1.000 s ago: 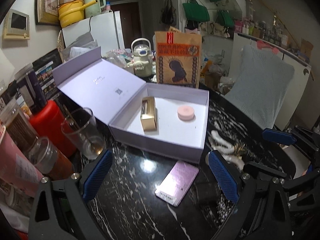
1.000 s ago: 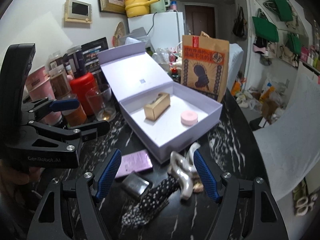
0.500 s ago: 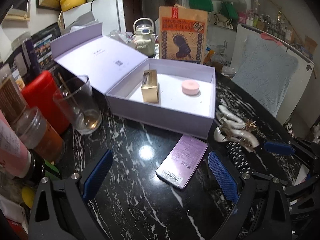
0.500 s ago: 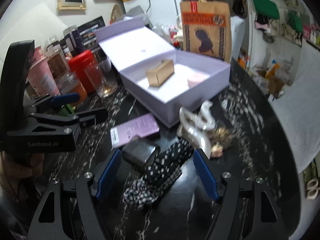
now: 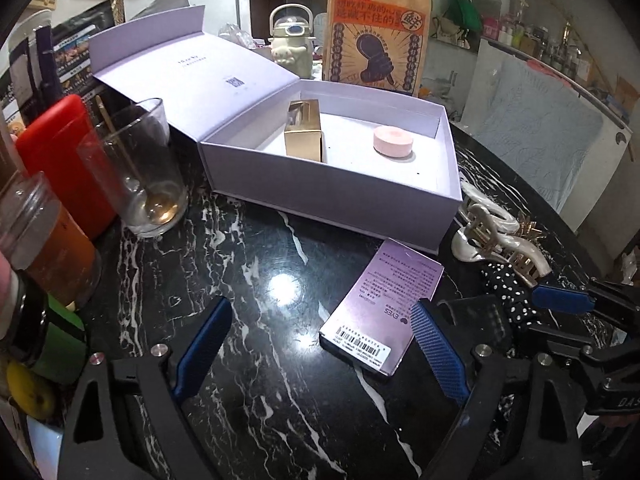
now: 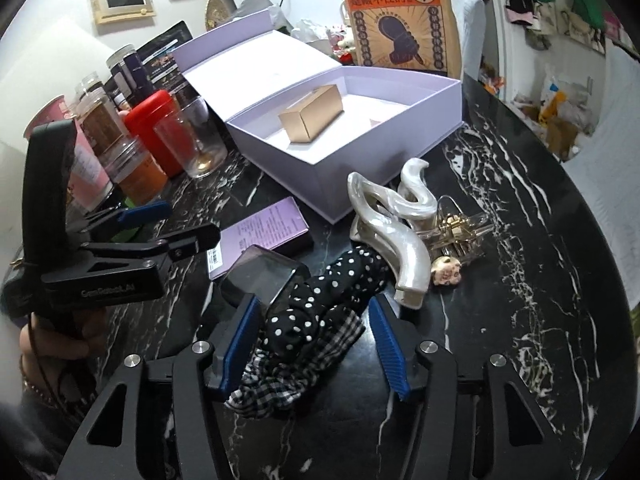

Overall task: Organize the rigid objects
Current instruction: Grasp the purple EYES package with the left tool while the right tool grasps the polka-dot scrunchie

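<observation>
An open lilac box (image 5: 332, 192) (image 6: 384, 160) holds a gold carton (image 5: 304, 132) (image 6: 312, 114) and a pink round puck (image 5: 393, 142). In front of it lie a flat purple carton (image 5: 380, 304) (image 6: 262, 232), a small dark case (image 6: 260, 276) (image 5: 480, 320), a pearly hair claw (image 6: 396, 232) (image 5: 492, 236), a gold clip (image 6: 456, 228) and polka-dot and checked scrunchies (image 6: 316, 308). My left gripper (image 5: 320, 344) is open, low over the table, its right finger by the purple carton. My right gripper (image 6: 312, 332) is open, straddling the scrunchies, its left finger beside the dark case.
A glass tumbler (image 5: 140, 176), a red canister (image 5: 60, 156) and several jars (image 6: 108, 132) stand at the left. A brown paper bag (image 5: 376, 28) and a small kettle (image 5: 290, 40) stand behind the box. The round black marble table's edge (image 6: 592, 240) curves at the right.
Both grippers have moved forward and down toward the table. The right gripper's fingers have narrowed somewhat and now straddle the scrunchies beside the dark case. The left now reaches the purple carton.
</observation>
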Available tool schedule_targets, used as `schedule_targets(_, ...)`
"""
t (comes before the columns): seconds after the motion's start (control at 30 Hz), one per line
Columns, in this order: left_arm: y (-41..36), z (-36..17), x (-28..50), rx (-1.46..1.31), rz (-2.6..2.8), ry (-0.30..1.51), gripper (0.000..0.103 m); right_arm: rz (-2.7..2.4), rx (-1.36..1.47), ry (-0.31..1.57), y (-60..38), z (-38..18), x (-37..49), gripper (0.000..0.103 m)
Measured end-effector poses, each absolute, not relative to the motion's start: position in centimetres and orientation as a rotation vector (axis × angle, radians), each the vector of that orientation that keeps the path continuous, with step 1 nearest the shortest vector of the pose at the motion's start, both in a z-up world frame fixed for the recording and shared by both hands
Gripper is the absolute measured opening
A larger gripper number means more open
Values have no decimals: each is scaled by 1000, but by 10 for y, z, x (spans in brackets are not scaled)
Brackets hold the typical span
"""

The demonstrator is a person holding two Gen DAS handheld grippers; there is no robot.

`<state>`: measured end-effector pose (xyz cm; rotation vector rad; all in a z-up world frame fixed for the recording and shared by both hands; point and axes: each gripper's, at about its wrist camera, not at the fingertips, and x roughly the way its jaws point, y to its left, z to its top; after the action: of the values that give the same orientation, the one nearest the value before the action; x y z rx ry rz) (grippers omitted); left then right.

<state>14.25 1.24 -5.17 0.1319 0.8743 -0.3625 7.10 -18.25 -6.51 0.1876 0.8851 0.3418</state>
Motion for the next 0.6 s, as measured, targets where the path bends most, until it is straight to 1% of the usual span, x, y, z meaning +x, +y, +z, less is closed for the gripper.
schedule_targets(0.2, 3, -61, 148, 143, -432, 901, 91, 348, 227, 900, -187, -72, 79, 55)
schedule_targets(0.23, 0, -64, 150, 155, -431, 902, 84, 350, 233, 901, -188, -72, 80, 51)
schedule_targets(0.3, -5, -69, 152, 191, -424, 917, 75, 349, 227, 905, -189, -72, 82, 48)
schedule_targets(0.33, -5, -68, 153, 181, -438, 907, 73, 346, 222, 908, -189, -72, 82, 44)
schedule_targets(0.6, -16, -72, 155, 185, -542, 931, 73, 342, 240, 925, -200, -74, 83, 43)
